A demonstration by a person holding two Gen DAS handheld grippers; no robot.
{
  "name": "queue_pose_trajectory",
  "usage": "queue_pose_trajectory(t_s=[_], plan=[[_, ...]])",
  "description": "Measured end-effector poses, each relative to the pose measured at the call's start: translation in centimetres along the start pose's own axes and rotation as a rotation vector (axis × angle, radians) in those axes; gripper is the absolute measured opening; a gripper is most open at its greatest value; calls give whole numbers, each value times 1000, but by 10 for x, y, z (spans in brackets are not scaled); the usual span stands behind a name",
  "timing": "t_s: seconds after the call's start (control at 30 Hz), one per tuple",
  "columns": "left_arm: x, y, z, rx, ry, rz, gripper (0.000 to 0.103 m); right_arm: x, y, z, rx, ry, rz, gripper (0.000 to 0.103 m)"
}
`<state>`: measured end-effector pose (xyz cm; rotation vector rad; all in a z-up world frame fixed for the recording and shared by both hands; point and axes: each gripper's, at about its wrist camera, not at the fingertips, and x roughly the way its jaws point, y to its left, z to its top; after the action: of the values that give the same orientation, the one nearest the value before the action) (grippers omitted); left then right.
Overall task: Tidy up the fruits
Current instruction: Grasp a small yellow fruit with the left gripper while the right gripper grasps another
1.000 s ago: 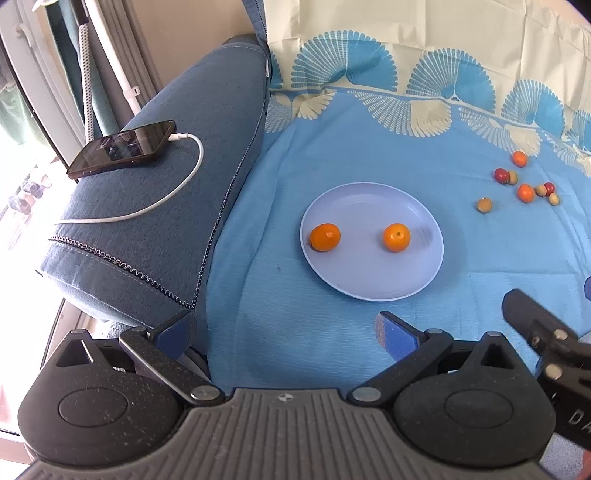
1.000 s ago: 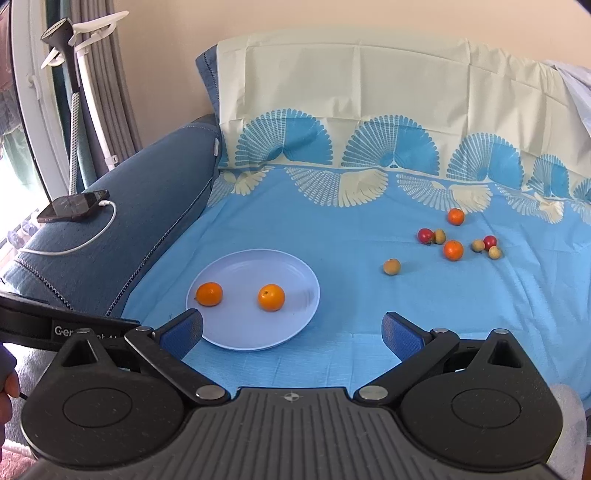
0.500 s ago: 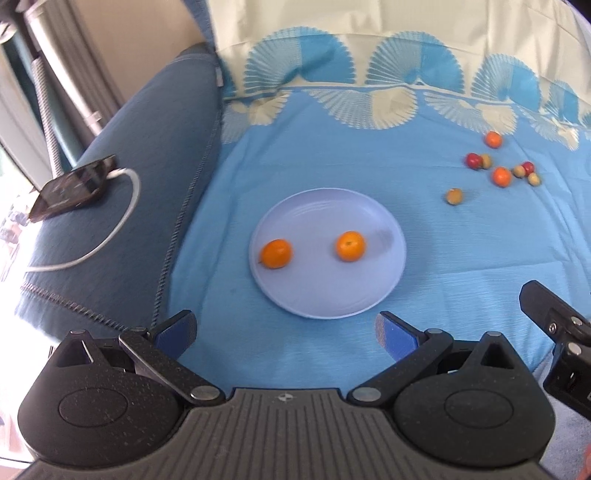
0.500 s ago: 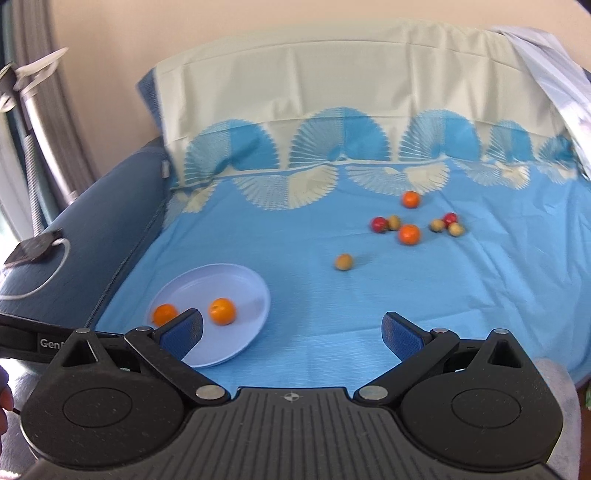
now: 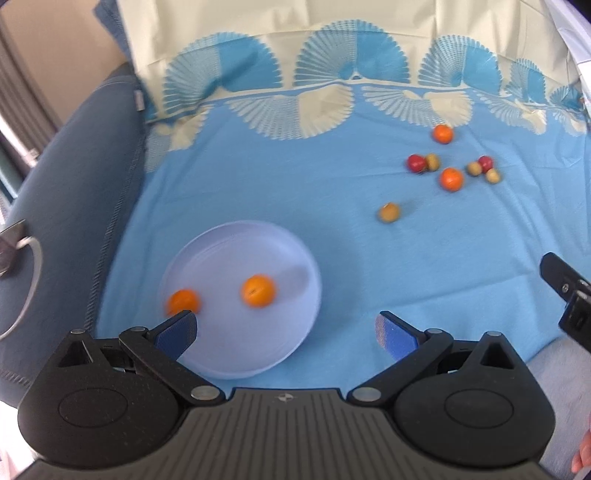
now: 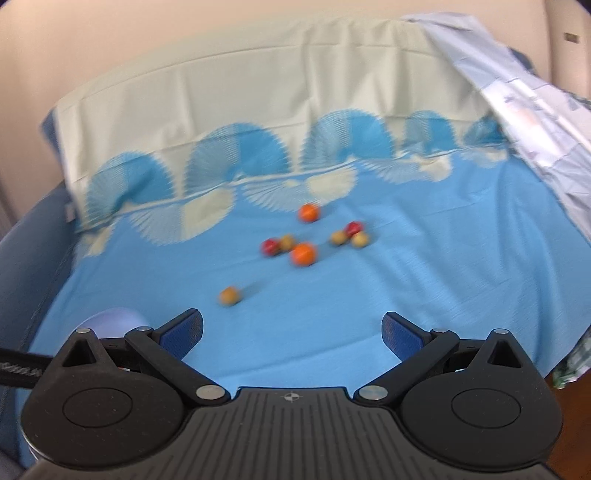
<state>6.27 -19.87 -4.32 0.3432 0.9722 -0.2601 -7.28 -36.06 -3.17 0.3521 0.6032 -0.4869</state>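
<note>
Showing plate (image 5: 295, 258) whole, left view only

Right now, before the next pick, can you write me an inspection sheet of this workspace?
Surface: blue cloth with a fan pattern, spread flat.
Job's things: plate holding two oranges; loose fruits on the cloth, apart from the plate: two orange, two red, four yellowish.
Clutter: pale sheet draped at the right.
Grippers: left gripper open, empty; right gripper open, empty.
Cables: white cable on the armrest.
Surroundings: beige wall.
</note>
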Motion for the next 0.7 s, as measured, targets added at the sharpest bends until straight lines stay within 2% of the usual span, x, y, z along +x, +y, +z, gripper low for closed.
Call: queue_pose_trajectory(t_s=[0.17,0.23,0.3,0.43,0.57,0.7], plan=[[36,-33,37,24,-21,-8,103,44,-34,19,6,-30,-91,102],[59,-47,51,37,-29,4,103,70,-44,26,-14,-30,-113,102],[82,-56,64,33,-26,-17,103,102,-53,34,-44,-19,-129,102],[127,-74,88,13,-20,-45,103,174,-65,47,-94,33,-126,102],[166,-90,106,17,21,-64,103,242,-74,54,-118,94,-110,102],[202,-100,111,-2,81,-72,103,293,-78,55,-115,144,-113,102]])
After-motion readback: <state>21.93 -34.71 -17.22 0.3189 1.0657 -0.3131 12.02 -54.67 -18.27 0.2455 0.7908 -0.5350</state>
